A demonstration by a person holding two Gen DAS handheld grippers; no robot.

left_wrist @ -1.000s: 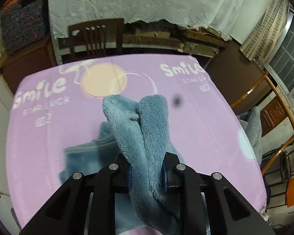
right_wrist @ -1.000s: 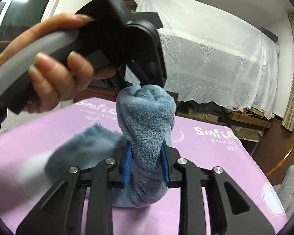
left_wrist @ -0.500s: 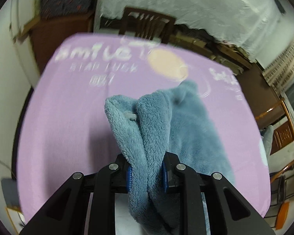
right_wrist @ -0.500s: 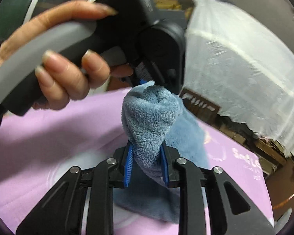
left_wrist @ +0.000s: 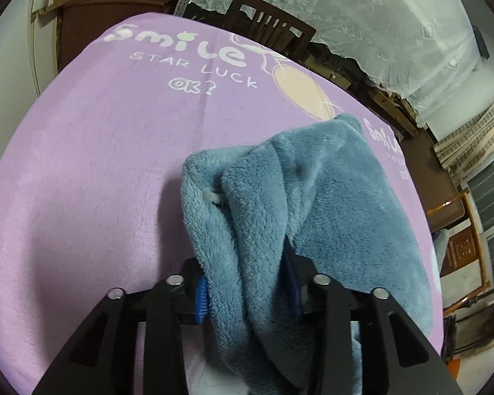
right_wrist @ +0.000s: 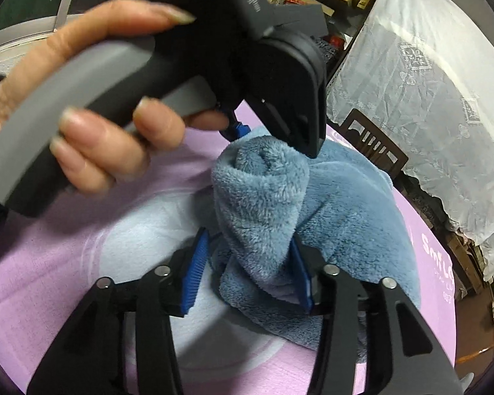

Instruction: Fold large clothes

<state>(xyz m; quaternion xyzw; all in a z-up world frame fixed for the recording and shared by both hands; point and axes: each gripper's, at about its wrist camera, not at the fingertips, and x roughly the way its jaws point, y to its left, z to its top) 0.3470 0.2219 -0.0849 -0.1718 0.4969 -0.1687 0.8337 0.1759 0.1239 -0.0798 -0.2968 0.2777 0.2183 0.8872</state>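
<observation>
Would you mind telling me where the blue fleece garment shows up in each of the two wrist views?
Left wrist: fleece garment fills centre to lower right, a bunch running between the jaws.
Right wrist: fleece garment sits centre, a bunch rising between the jaws toward the left gripper.
Shared landmark: wooden chair beyond the purple cloth.

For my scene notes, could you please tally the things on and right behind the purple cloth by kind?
Blue fleece garment: 1
Purple printed cloth: 1
Handheld grippers, left gripper and right gripper: 2
Dark wooden chair: 1
Total: 5
</observation>
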